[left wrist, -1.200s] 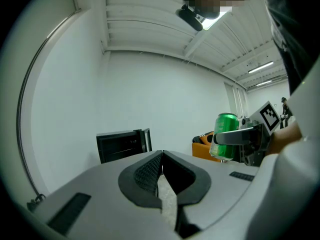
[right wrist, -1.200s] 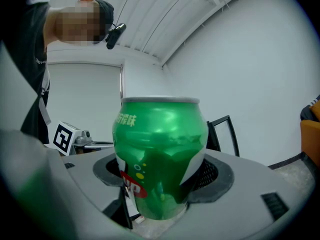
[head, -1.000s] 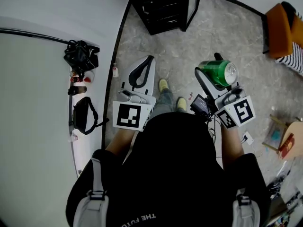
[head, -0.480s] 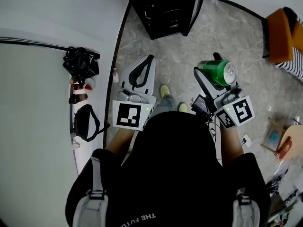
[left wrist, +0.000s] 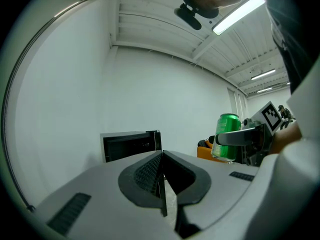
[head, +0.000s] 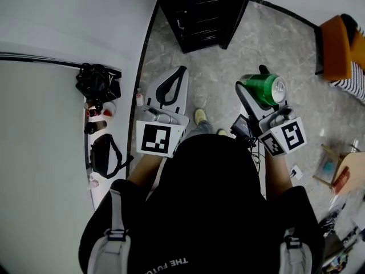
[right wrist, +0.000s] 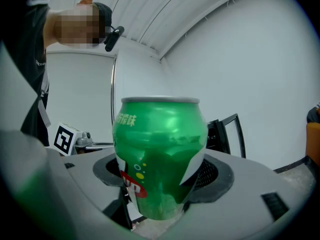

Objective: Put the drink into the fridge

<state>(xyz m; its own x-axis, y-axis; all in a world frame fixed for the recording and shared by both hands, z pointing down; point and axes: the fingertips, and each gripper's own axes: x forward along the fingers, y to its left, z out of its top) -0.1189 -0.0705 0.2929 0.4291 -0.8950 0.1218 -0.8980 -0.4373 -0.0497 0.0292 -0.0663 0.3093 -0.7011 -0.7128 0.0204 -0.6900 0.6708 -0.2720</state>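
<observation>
The grey stone floor (head: 268, 33) spreads ahead of the person, with a white wall to the left; the black fridge (head: 199, 10) stands at the top of the head view against that wall, its door swung open and dark shelves showing inside; an orange chair (head: 336, 47) sits at the far right, well apart from the fridge; a black bag (head: 98, 80) lies at the left edge.

The person (head: 211, 210) wears a dark top and holds both tools out in front; the left gripper (head: 181, 71) has its jaws pressed together with nothing between them, the pads meeting along one thin line in the left gripper view.

The right gripper (head: 254, 80) has its jaws pinching the green drink can (right wrist: 159, 159); the can stands crosswise between the two dark pads, its lower half seated in the gap and its silver top rim rising clear above the jaws; it is up in the air, near the fridge but not inside it.
</observation>
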